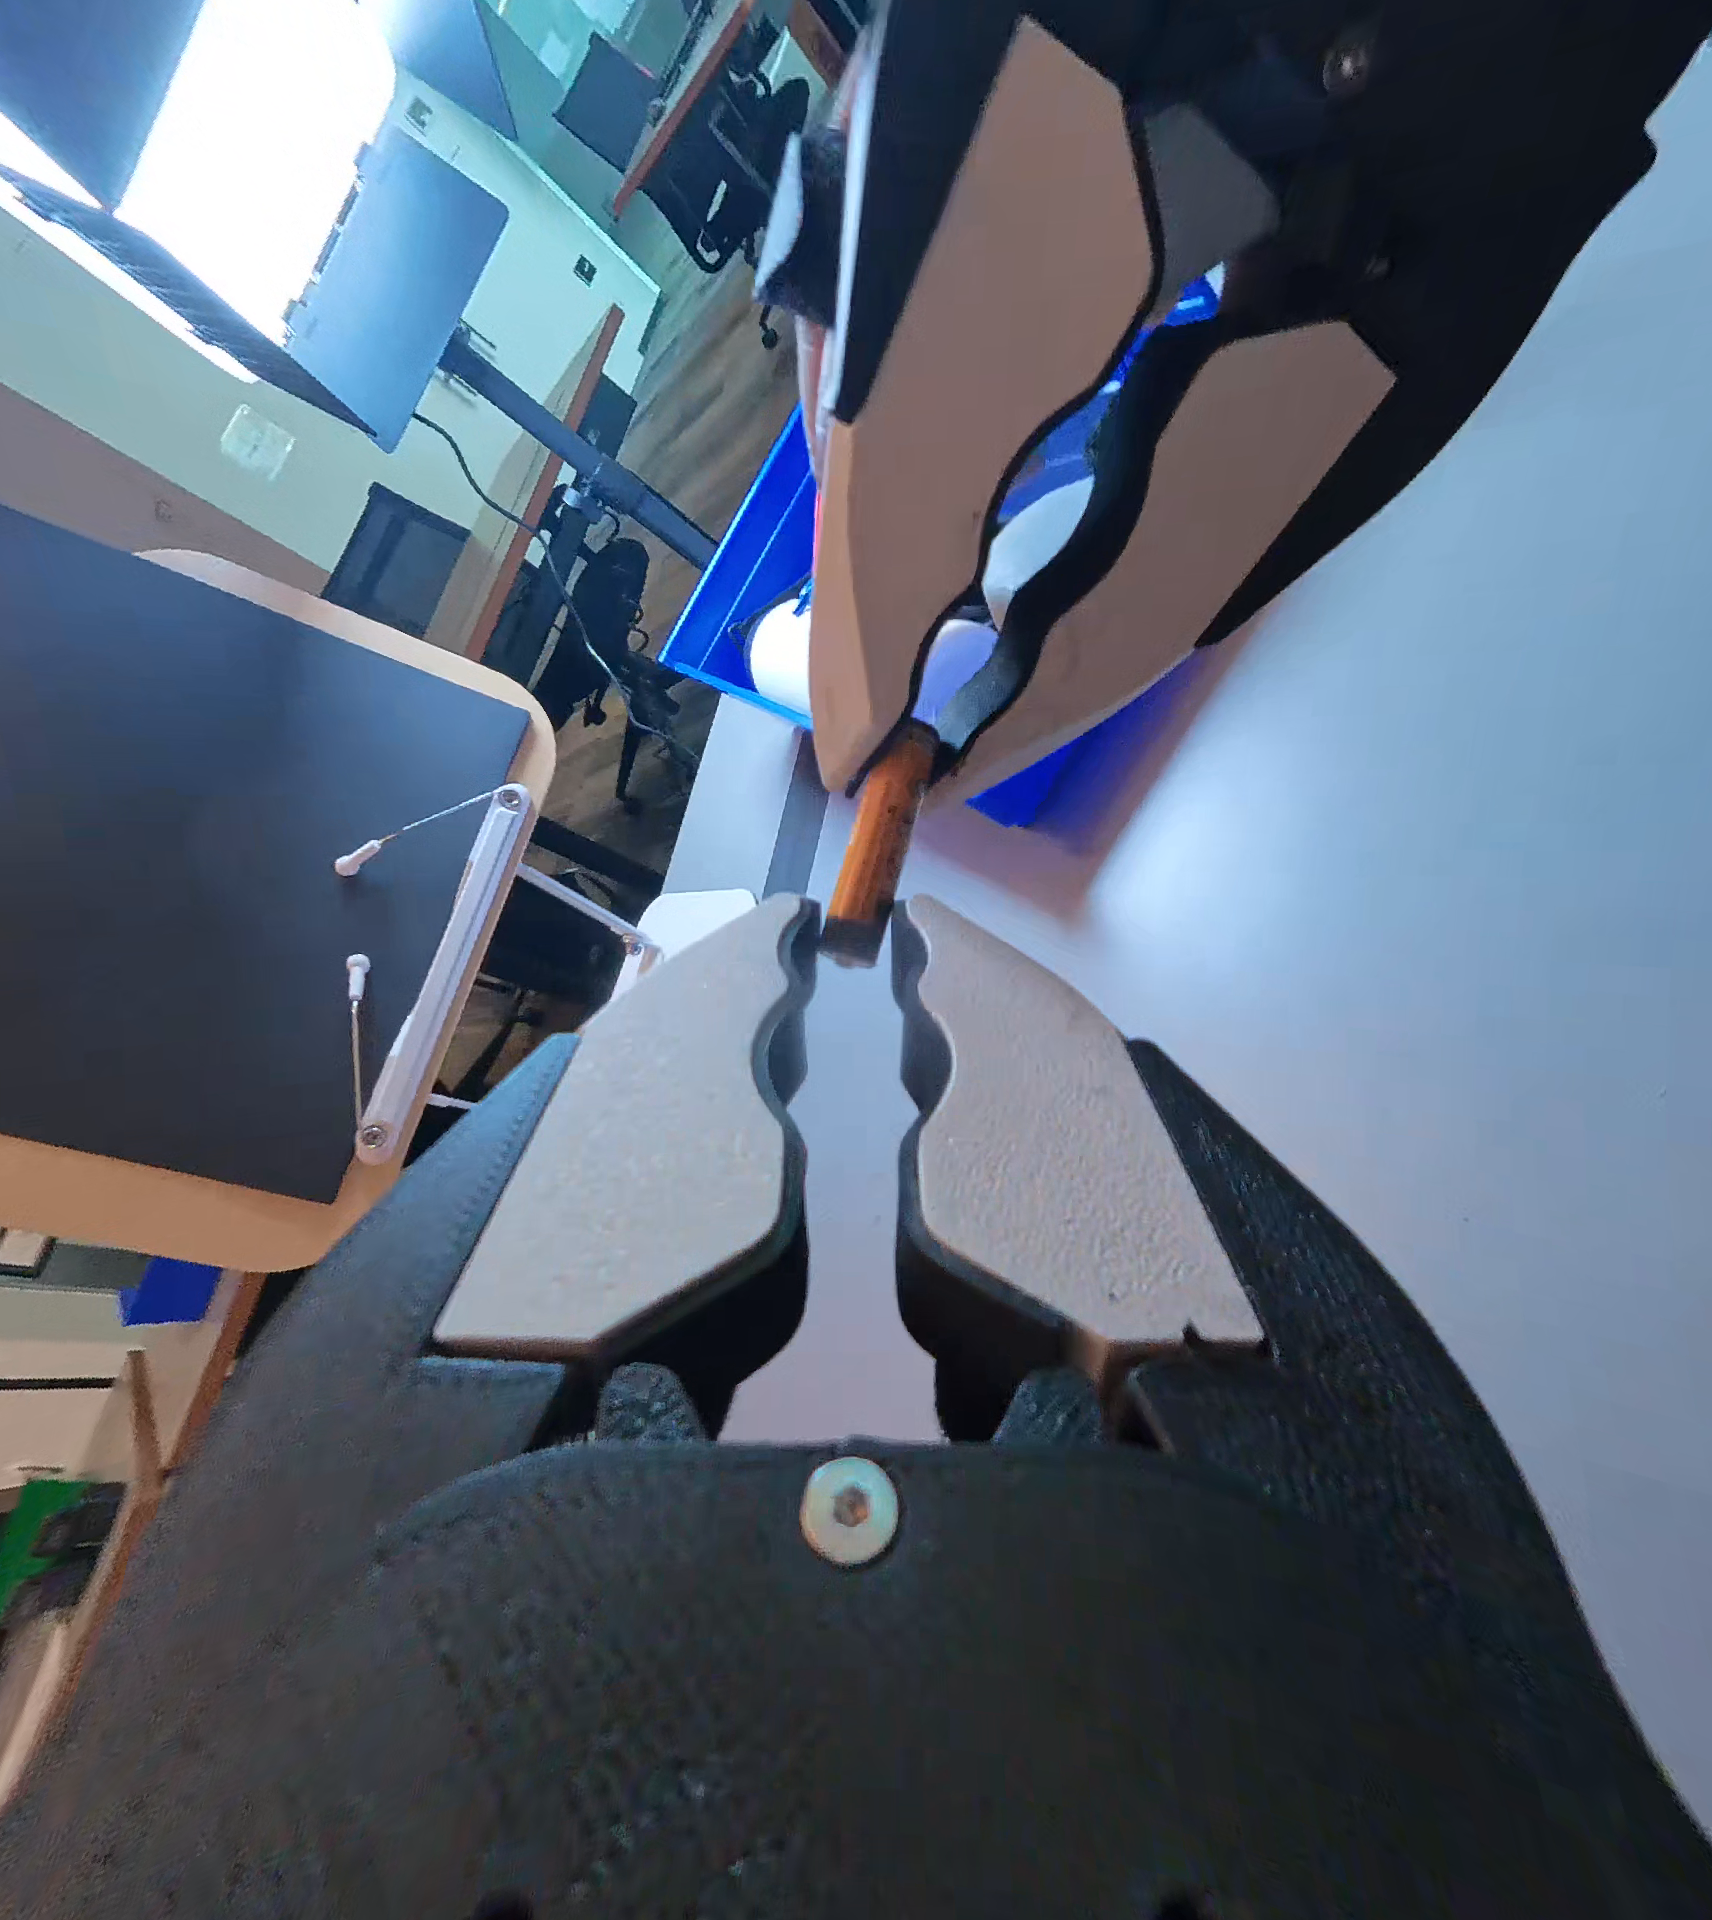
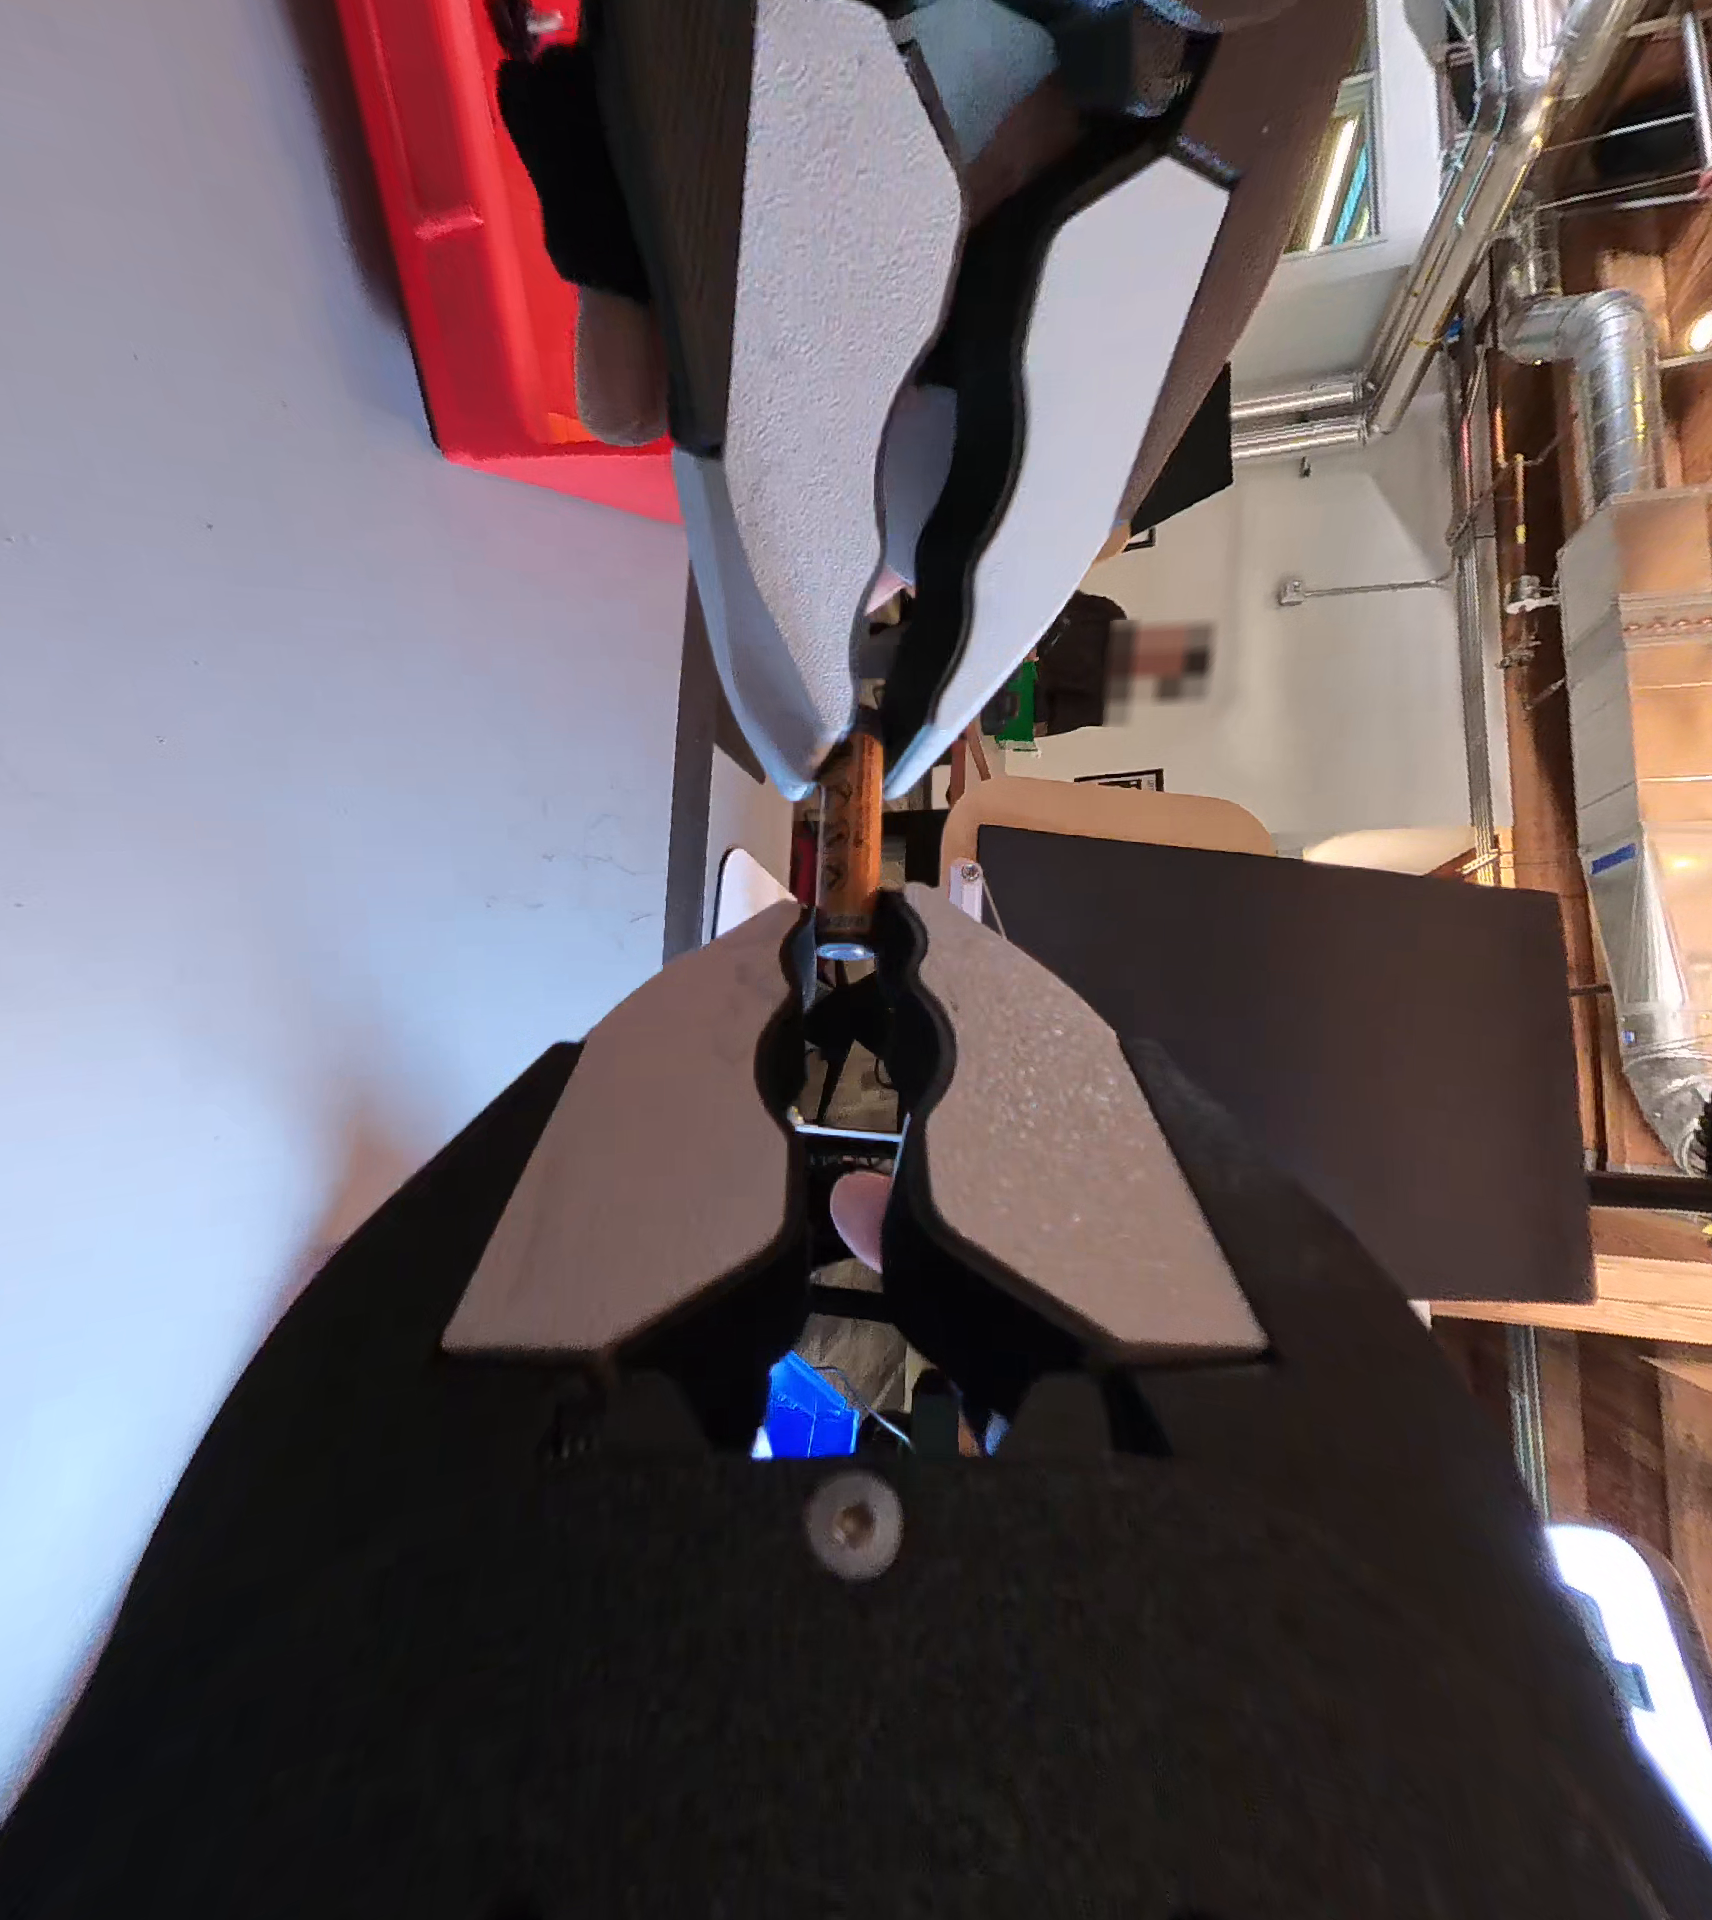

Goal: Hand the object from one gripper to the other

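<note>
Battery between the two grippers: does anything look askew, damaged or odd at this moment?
Nothing stands out. The orange battery spans straight between the left gripper and the right gripper, each pinching one end at its fingertips. No visible dents or leakage.

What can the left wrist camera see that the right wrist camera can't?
Only the left wrist view shows the blue bin behind the far gripper, with something white in it. Only the right wrist view shows the red bin and silver ceiling ducts. Both show the copper-coloured battery bridging the left gripper and right gripper, over the white table. Both pairs of fingertips flank it; whether both squeeze is unclear.
</note>
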A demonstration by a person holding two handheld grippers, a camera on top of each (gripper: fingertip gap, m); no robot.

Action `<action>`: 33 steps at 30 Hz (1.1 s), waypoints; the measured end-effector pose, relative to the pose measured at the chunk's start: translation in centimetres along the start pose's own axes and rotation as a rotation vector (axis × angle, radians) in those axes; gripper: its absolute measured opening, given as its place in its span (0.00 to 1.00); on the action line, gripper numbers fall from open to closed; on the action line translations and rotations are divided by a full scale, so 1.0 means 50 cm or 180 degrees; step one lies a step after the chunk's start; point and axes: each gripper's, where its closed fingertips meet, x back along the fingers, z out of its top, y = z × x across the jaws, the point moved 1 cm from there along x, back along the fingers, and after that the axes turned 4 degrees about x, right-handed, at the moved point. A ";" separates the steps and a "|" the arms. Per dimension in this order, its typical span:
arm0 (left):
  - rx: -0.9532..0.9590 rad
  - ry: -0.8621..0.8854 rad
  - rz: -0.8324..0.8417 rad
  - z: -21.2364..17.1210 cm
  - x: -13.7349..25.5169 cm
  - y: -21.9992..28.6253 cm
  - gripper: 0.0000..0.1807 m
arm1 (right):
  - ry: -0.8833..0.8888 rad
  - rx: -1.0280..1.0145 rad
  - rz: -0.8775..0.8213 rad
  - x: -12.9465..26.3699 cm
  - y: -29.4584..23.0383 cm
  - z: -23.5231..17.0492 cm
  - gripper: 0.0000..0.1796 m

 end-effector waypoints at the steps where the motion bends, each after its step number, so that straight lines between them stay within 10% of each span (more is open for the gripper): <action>1: -0.0071 -0.0020 0.0027 -0.002 -0.001 0.001 0.07 | 0.0003 -0.0009 -0.0007 0.000 0.000 0.000 0.06; 16: 0.1533 0.1954 -0.0686 0.106 0.045 -0.003 0.06 | 0.2654 -0.3492 0.0385 0.086 0.121 0.062 0.10; 27: 0.1794 0.2019 -0.0886 0.113 0.062 -0.014 0.09 | 0.2361 -0.3427 0.0495 0.079 0.117 0.061 0.06; 33: 0.3102 0.1726 -0.1472 0.111 0.056 -0.035 0.24 | 0.1148 -0.1469 -0.0559 0.051 0.098 0.042 0.06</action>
